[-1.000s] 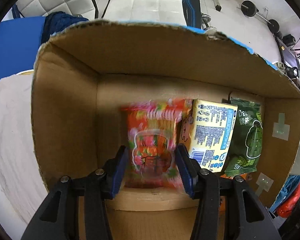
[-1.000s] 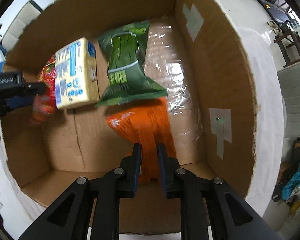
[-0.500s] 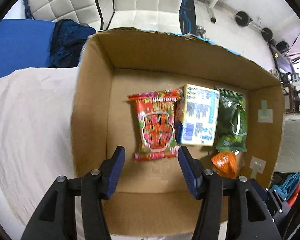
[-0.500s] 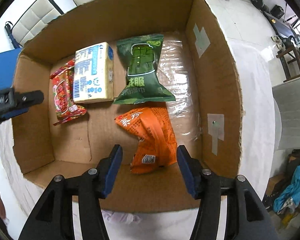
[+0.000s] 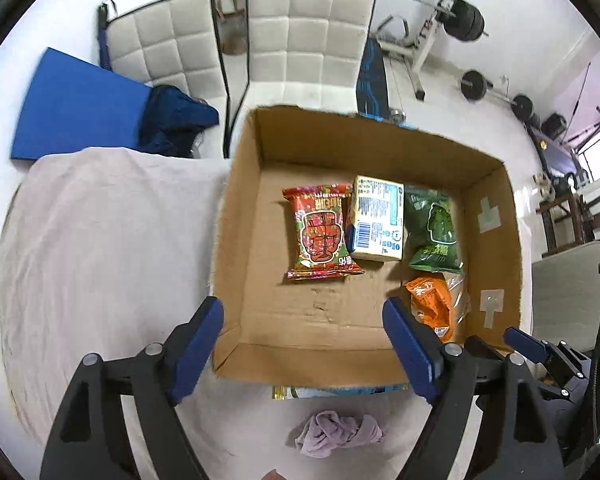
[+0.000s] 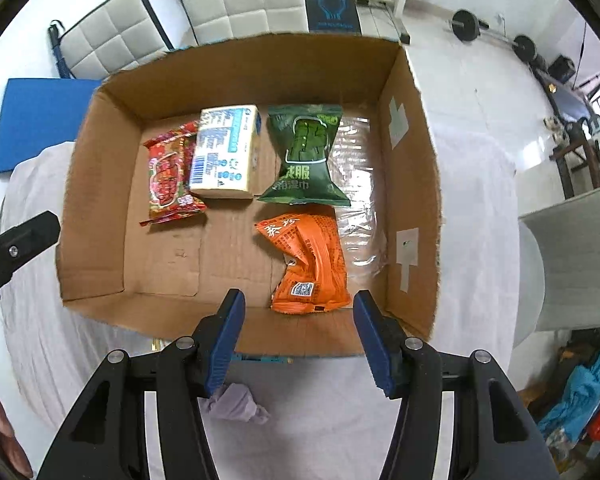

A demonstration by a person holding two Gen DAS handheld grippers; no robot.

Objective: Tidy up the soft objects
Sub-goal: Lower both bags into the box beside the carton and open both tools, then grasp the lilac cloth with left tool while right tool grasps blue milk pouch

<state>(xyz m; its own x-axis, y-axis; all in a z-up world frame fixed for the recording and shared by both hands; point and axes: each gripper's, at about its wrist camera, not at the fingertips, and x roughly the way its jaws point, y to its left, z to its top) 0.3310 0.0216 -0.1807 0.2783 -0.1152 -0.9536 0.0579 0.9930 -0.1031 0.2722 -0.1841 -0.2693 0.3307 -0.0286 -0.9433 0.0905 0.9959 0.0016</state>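
An open cardboard box (image 5: 236, 240) (image 6: 412, 184) sits on a cloth-covered table. Inside lie a red packet (image 5: 320, 232) (image 6: 168, 176), a yellow pack (image 5: 378, 218) (image 6: 226, 152), a green packet (image 5: 432, 228) (image 6: 308, 152), an orange packet (image 5: 430, 306) (image 6: 312, 260) and a clear plastic bag (image 6: 358, 200). My left gripper (image 5: 304, 344) is open and empty above the box's near edge. My right gripper (image 6: 298, 336) is open and empty above the near edge, close to the orange packet.
A crumpled lilac cloth (image 5: 334, 434) (image 6: 236, 402) lies on the table in front of the box, next to a flat packet (image 5: 340, 391) partly under the box edge. White chairs (image 5: 292, 44), a blue mat (image 5: 76, 108) and gym weights stand beyond.
Both grippers let go of their packets, opened, and pulled back up out of the box. The red and orange packets now lie on the box floor.
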